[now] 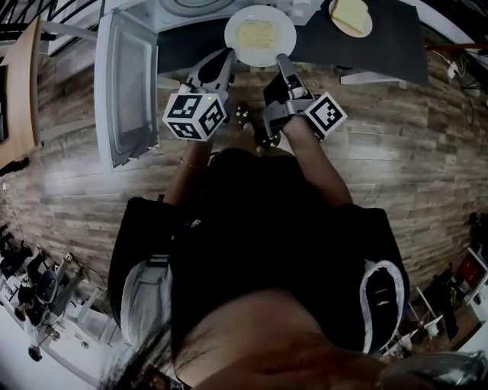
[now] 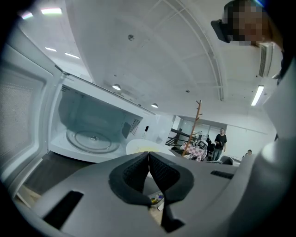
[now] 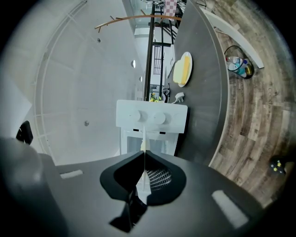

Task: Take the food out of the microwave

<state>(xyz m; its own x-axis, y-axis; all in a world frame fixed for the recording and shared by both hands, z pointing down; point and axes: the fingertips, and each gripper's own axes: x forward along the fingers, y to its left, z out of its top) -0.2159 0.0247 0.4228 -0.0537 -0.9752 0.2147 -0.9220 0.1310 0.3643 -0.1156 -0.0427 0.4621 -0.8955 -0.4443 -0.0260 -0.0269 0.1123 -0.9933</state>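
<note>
Counter [image 1: 381, 46] is holding the microwave [image 2: 69, 115], door [image 1: 126, 91] hanging open at its left. Left gripper [image 1: 226, 55] and right gripper [image 1: 282, 59] are both clamping the plate [image 1: 284, 23] rim, food [image 1: 257, 33] sitting just outside the microwave mouth. Keep plate level, pull evenly.

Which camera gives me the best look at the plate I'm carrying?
The head view: it looks down on the whole plate and the yellow food on it. The left gripper view shows only a low sliver of it beyond the jaws; the right gripper view sees it edge-on, a thin line between the jaws.
</note>
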